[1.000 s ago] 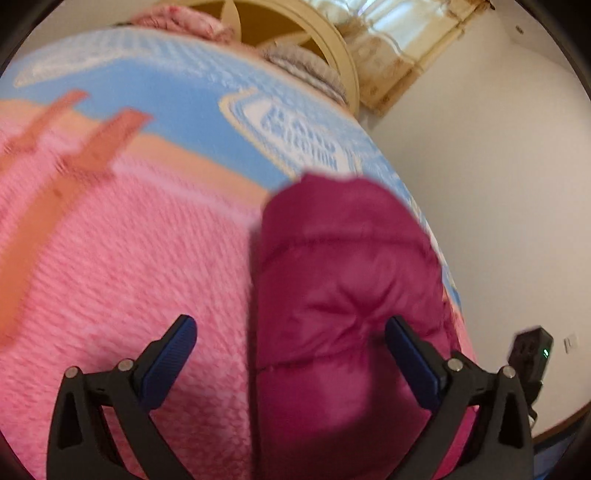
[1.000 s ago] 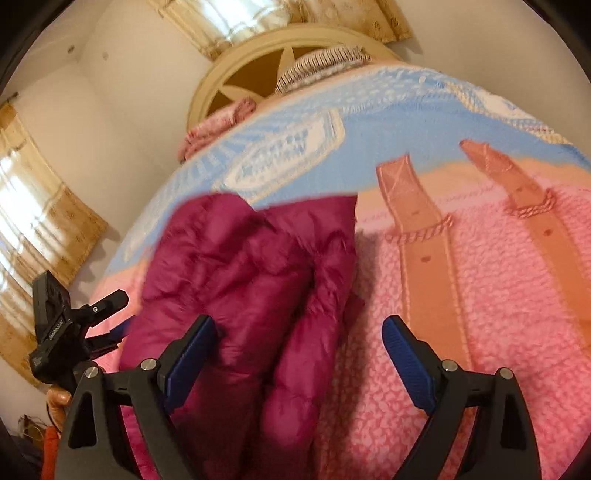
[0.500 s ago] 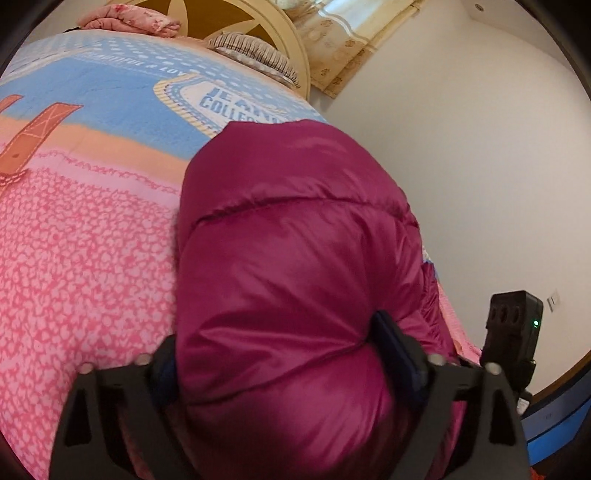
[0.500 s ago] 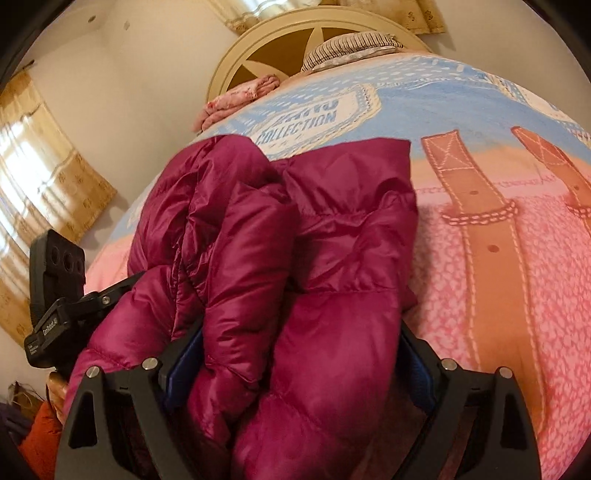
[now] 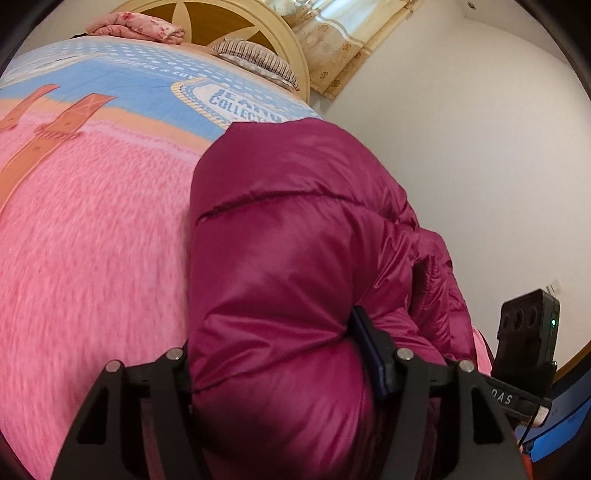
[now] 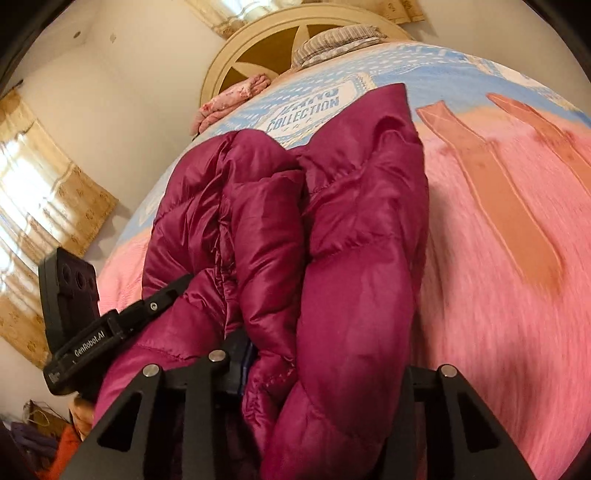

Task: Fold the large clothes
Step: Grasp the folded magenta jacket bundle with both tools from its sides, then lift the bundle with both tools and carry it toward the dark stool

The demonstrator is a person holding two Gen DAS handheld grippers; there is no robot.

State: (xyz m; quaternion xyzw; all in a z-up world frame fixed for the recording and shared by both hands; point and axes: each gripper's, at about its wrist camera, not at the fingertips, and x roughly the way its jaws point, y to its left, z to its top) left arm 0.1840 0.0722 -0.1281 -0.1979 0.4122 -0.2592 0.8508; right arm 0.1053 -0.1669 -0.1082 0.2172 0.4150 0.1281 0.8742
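Observation:
A magenta puffer jacket (image 5: 295, 229) lies folded in a thick bundle on the pink part of the bed's blanket (image 5: 92, 240). My left gripper (image 5: 273, 365) is shut on the near end of the bundle; one blue pad (image 5: 369, 347) presses into its side, the other is hidden by fabric. In the right wrist view the jacket (image 6: 351, 240) shows several bunched layers. My right gripper (image 6: 325, 365) is shut on it, with fabric bulging between the fingers. The other gripper (image 6: 96, 332) shows at the left, against the jacket.
The blanket (image 6: 498, 258) has a blue band and orange strap prints. A cream headboard (image 5: 236, 29), a striped pillow (image 5: 255, 61) and a pink folded cloth (image 5: 136, 27) are at the far end. A white wall (image 5: 461, 129) runs along the bed's side, with curtains (image 6: 37, 192).
Both grippers went from open around the jacket to shut on its near end. The bundle now fills more of both views and looks slightly lifted.

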